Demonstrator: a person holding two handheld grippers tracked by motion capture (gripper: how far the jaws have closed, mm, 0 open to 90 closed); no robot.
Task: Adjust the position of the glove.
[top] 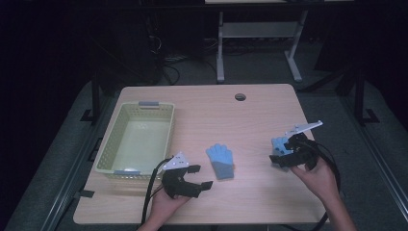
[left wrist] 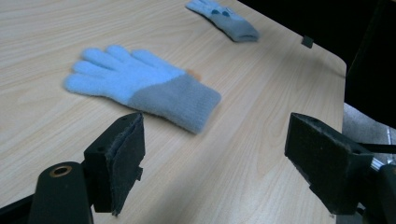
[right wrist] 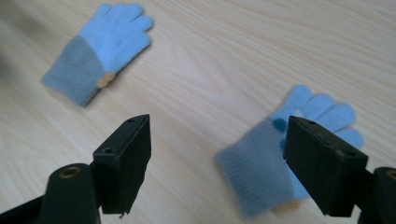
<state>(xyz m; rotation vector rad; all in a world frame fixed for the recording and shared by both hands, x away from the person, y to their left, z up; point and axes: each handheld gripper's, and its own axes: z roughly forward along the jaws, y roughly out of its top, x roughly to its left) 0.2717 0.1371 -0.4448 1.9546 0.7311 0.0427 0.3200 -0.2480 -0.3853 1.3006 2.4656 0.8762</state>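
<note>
The table (top: pixel 260 115) is a pale wood-grain slab with rounded corners and one small round hole (top: pixel 240 96) near its far edge. On its left part sits one basket (top: pixel 111 144), a long rectangular tub of pale yellow-green plastic with slotted lattice walls and two grey handle clips, one at each short end.

Two gloves lie to the right of the basket, both fuzzy knit, light blue at the fingers and grey-blue at the ribbed cuff. The first glove (top: pixel 221 161) lies flat and spread just right of the basket, fingers pointing away from the person. The second glove (top: pixel 279 145) lies farther right of the basket, well apart from the first, with dark dots on its palm.

Two hand-held grippers work here, each with two blocky black jaws faced with rough pads. The left gripper (top: pixel 197 176) sits near the basket's near right corner, jaws spread wide and empty, the first glove just beyond them. The right gripper (top: pixel 281 157) hovers at the second glove, jaws wide apart, astride its cuff in its own view
</note>
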